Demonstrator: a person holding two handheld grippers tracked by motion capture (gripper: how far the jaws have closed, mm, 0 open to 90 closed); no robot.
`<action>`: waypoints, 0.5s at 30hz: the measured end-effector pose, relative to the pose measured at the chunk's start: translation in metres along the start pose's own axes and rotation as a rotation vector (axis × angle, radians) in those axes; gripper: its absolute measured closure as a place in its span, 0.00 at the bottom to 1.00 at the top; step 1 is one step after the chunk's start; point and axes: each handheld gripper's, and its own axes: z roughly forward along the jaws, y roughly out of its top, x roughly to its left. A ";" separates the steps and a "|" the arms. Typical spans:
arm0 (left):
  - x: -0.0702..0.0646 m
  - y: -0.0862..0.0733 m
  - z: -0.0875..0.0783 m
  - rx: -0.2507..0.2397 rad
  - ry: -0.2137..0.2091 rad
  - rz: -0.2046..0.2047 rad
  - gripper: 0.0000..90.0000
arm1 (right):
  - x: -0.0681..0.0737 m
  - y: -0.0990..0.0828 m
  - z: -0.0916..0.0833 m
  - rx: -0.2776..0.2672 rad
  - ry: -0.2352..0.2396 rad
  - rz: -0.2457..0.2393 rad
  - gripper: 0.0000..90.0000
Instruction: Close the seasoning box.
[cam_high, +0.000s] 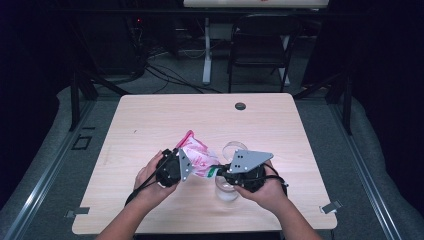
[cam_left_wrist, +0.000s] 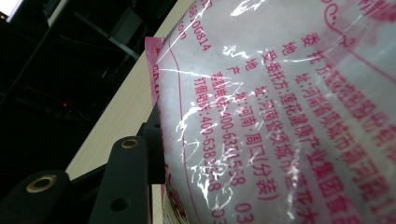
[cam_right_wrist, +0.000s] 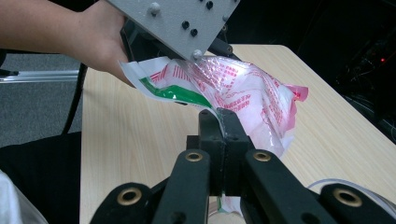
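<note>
My right gripper (cam_right_wrist: 224, 122) has its jaws pinched tight together, and a corner of the plastic bag (cam_right_wrist: 233, 88) is caught between them, the film running down through the pads and out below. Just past those jaws the bag swells up and away from me, white with pink print and a green stripe, its pink sealed edge at the far side. In the high view the right gripper (cam_high: 218, 169) sits at the bag's (cam_high: 196, 155) near right corner, my right hand (cam_high: 267, 187) behind it.

Over on the other side, my left gripper (cam_high: 186, 165) has the same bag across its jaws; in the left gripper view the bag (cam_left_wrist: 280, 107) presses right up against the one jaw I can see, so close the print covers most of the frame. The jaws stand partly open there, gripping the bag's body. My left hand (cam_high: 152, 177) wraps the gripper from behind.

So the bag hangs stretched between both grippers, lifted off the table (cam_high: 150, 115). Right under my right gripper sits a clear glass jar (cam_high: 226, 189), and just beyond it a clear round lid (cam_high: 235, 148) lies on the wood.
</note>
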 end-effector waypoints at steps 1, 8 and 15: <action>0.000 0.000 0.000 -0.008 0.007 0.007 0.62 | 0.000 0.000 0.000 -0.002 0.001 0.003 1.00; -0.001 0.004 -0.003 -0.017 0.052 0.053 0.62 | -0.002 -0.002 -0.003 -0.018 0.014 0.031 1.00; -0.007 0.006 -0.002 -0.022 0.091 0.095 0.63 | -0.004 -0.006 -0.005 -0.005 0.019 0.038 1.00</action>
